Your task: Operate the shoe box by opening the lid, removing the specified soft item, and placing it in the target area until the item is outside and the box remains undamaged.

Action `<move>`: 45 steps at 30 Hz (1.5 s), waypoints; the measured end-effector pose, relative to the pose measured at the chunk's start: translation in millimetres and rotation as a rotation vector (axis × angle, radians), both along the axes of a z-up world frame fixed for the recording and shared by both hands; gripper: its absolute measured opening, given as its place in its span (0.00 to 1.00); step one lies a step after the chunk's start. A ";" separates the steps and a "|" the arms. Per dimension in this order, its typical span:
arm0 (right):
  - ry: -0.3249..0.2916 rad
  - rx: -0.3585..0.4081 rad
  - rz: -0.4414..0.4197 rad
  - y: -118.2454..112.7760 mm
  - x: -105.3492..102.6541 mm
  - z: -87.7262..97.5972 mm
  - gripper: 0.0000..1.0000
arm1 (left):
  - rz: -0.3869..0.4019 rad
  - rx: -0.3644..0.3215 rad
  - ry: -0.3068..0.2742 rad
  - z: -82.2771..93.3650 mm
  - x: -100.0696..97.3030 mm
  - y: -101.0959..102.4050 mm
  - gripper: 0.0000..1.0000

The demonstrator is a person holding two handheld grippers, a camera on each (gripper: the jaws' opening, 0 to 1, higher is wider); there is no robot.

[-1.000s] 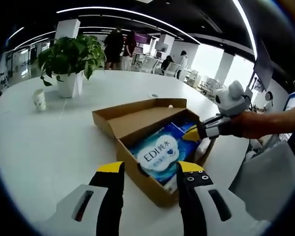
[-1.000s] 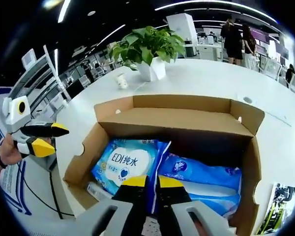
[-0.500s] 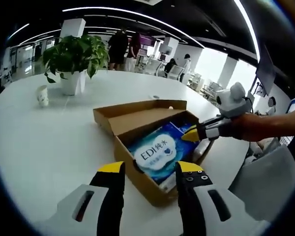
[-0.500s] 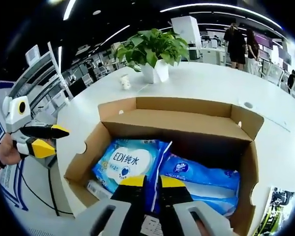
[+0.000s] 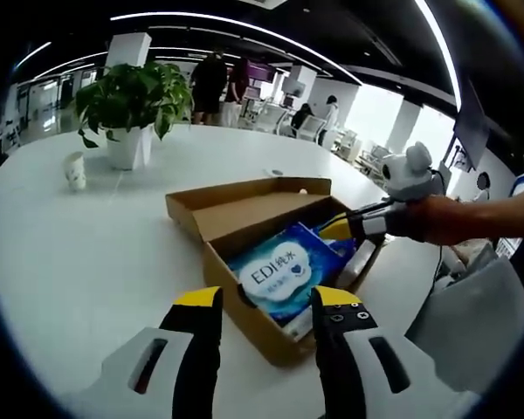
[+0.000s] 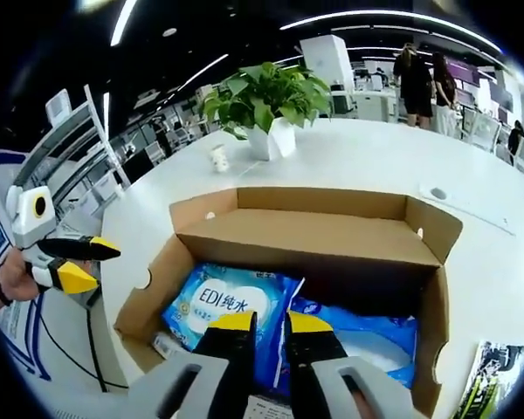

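Over the white table (image 5: 87, 253), the left gripper view has the left gripper (image 5: 260, 305) hovering with jaws wide before the opened shoe box (image 5: 244, 218); the right gripper (image 5: 336, 230) has risen, lifting the blue wipes pack (image 5: 284, 271) by an edge, so removal has begun.

Right gripper view: narrow jaws pinch that pack's edge inside the box. A potted plant (image 6: 266, 100) and open office lie beyond.

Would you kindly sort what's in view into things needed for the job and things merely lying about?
Job: shoe box, EDI wipes pack, second blue pack, right hand-held gripper.

Lying about: potted plant, paper cup.
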State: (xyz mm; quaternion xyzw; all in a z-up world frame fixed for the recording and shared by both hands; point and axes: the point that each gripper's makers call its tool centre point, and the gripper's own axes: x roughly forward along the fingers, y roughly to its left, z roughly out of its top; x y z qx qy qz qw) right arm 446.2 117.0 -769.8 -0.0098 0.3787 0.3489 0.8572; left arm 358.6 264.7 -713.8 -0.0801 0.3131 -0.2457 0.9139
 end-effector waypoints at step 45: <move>0.177 0.013 0.079 23.9 -15.1 -26.1 0.17 | 0.005 -0.001 0.017 -2.5 -1.0 8.2 0.41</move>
